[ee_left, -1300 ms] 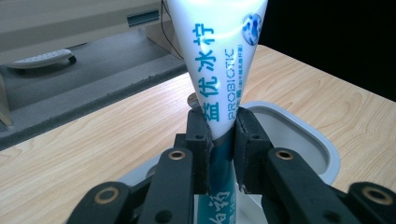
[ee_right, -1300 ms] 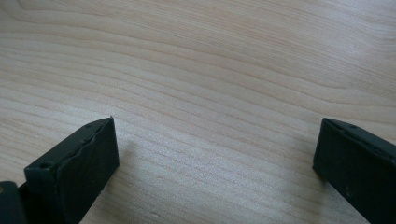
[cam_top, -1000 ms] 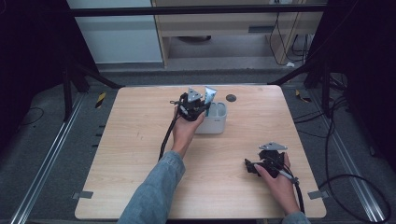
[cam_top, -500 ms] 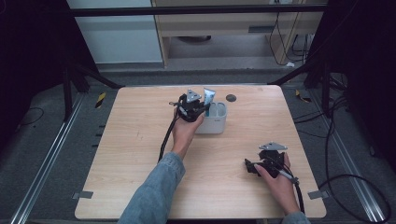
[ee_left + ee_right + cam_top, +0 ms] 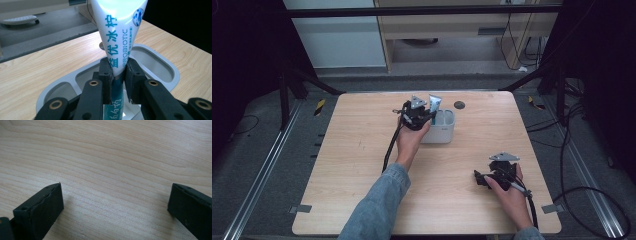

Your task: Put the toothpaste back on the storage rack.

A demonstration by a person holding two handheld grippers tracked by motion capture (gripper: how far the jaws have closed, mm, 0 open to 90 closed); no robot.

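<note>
A white tube [image 5: 120, 32] with teal lettering stands upright, crimped end up, in a pale grey two-compartment holder [image 5: 160, 58]. My left gripper [image 5: 118, 72] is shut on the tube's lower part, with both pads pressed against its sides. In the high view the tube [image 5: 434, 102] rises out of the left compartment of the holder [image 5: 446, 131] at the table's back middle, and the left gripper [image 5: 424, 117] comes at it from the left. My right gripper [image 5: 479, 179] rests low over the table at the front right. Its jaws stand wide apart over bare wood [image 5: 115, 202], with nothing between them.
A small dark round disc [image 5: 459, 105] lies on the table just behind the holder. The left gripper's black cable [image 5: 390, 145] trails along the forearm toward the front. Metal frame legs stand off the table's back corners.
</note>
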